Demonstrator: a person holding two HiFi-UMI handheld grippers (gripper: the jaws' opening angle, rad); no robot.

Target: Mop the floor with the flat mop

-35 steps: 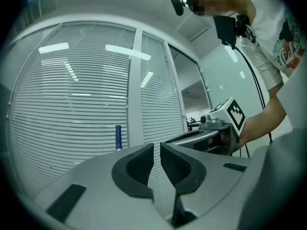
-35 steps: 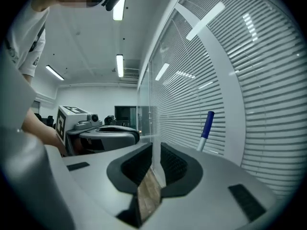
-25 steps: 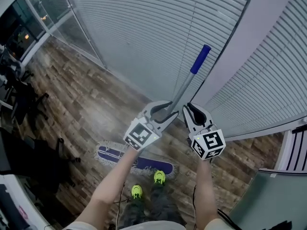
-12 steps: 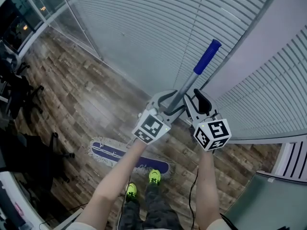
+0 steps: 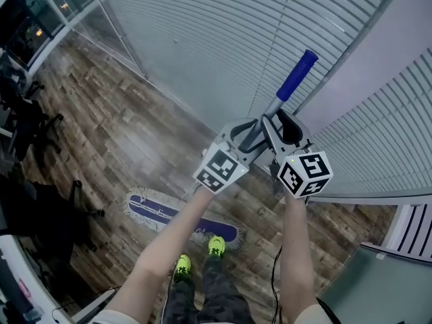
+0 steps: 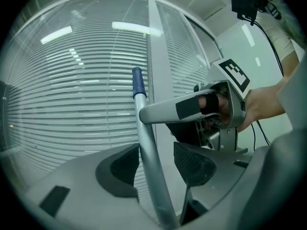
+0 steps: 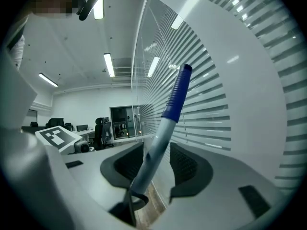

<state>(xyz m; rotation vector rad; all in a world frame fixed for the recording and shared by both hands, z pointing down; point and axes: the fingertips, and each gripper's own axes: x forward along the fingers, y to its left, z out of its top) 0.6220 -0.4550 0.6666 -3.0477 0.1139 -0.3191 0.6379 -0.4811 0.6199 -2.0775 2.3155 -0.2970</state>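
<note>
Mop head (image 5: 152, 208) lies flat on wooden floor (image 5: 121, 133)

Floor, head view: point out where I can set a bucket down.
The barest patch is the wood floor between the slatted glass wall and the mop head. A smaller bare patch lies right of the shoes, toward the wall corner. It is crowded along the left edge with office chairs, and around the shoes and mop head.
</note>
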